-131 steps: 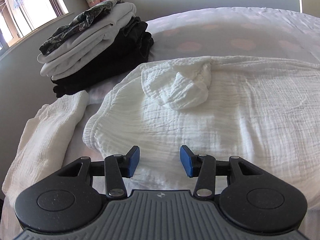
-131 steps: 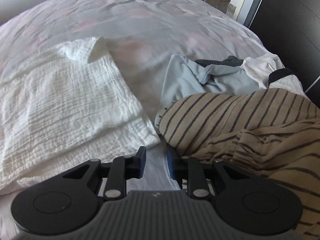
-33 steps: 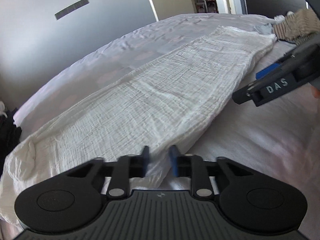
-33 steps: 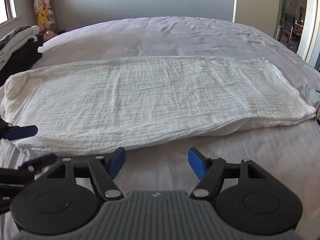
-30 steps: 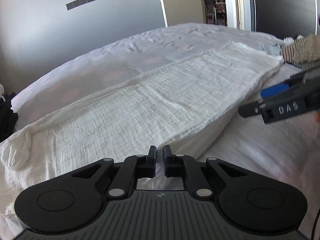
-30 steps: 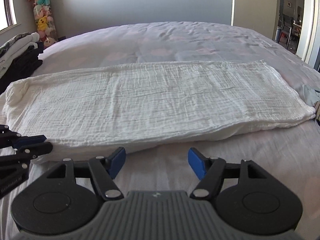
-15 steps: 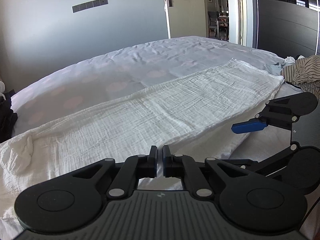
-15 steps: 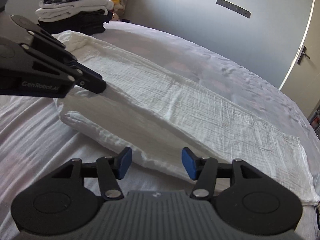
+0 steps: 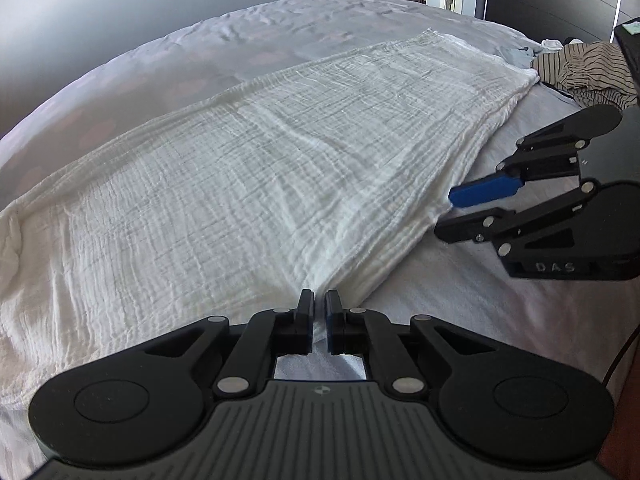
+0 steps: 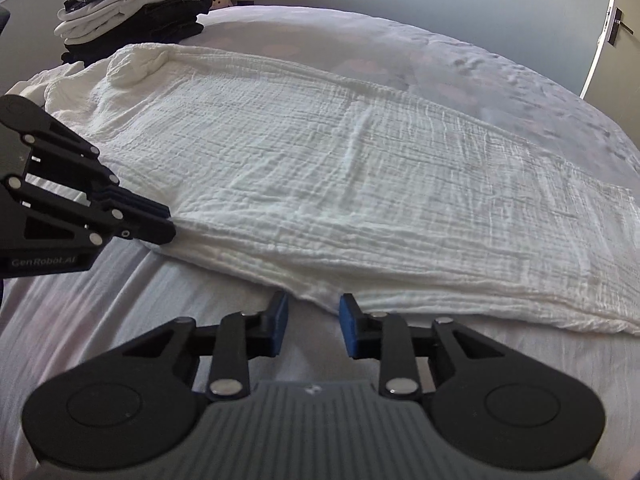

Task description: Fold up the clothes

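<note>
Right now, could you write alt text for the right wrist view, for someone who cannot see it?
A long white crinkled garment lies flat across a bed, its near edge between the open fingers of the right hand-held gripper. At left, the left hand-held gripper is shut on that edge. A stack of folded clothes sits far left.

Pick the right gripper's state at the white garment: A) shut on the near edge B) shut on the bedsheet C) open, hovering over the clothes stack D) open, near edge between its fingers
D: the right hand-held gripper has its blue pads apart, with the near edge of the white garment reaching between them, while the left hand-held gripper is pinched shut on that same edge.
</note>
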Demonstrator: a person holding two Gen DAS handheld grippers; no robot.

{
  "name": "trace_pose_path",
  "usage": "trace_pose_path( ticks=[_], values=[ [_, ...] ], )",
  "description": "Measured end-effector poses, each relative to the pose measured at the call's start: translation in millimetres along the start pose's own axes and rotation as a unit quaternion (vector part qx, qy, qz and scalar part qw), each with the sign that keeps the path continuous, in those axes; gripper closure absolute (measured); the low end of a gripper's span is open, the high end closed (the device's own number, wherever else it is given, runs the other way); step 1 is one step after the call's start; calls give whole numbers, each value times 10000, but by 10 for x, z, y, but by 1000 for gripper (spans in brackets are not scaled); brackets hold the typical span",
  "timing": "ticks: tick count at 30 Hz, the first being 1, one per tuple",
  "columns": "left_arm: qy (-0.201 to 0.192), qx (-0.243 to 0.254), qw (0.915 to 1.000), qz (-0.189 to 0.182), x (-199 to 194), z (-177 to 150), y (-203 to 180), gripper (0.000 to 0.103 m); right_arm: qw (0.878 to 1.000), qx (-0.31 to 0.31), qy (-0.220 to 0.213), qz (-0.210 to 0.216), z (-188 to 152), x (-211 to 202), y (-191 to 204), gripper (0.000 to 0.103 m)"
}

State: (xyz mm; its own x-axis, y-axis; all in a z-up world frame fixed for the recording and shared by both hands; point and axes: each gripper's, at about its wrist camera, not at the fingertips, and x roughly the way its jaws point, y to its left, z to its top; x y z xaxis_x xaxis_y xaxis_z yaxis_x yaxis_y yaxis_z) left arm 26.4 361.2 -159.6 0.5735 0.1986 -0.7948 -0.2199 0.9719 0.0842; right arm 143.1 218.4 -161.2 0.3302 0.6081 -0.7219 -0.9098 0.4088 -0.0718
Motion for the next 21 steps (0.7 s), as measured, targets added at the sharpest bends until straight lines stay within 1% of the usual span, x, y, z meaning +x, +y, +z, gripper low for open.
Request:
trace_pose_path(
  ticks=[2, 4, 7, 10, 14, 15, 16, 17, 21],
  values=[
    [-60, 11, 10000, 47, -12, -3, -9, 96, 9994, 49, -241, -258, 16, -97, -31, 71],
    [-120, 23, 9999, 94, -25, -5, -19, 96, 9977, -21, -319, -590, 46, -98, -54, 71],
    [-240, 22, 9996, 173, -52, -3, -25, 96, 9925, -549, -150, -1080, 51, 30, 8, 71],
    [-505, -101, 9985, 170, -146, 43, 23, 98, 9842, -1099, -27, -1386, 33, 168, 107, 71],
    [-543, -114, 9984, 101, -195, 81, 48, 99, 9712, -1578, -138, -1779, 39, 287, 144, 70],
    [-521, -93, 9986, 84, -190, 81, 44, 99, 9697, -1587, -149, -1853, 48, 295, 131, 73],
    [-478, -59, 9988, 63, -173, 75, 35, 99, 9705, -1528, -140, -1860, 59, 287, 105, 93],
    [-421, -13, 9991, 47, -152, 69, 21, 99, 9727, -1443, -99, -1816, 59, 270, 80, 98],
    [-213, 192, 9996, 22, -84, 43, -42, 99, 9790, -1198, 115, -1645, 26, 212, 12, 99]
  ],
)
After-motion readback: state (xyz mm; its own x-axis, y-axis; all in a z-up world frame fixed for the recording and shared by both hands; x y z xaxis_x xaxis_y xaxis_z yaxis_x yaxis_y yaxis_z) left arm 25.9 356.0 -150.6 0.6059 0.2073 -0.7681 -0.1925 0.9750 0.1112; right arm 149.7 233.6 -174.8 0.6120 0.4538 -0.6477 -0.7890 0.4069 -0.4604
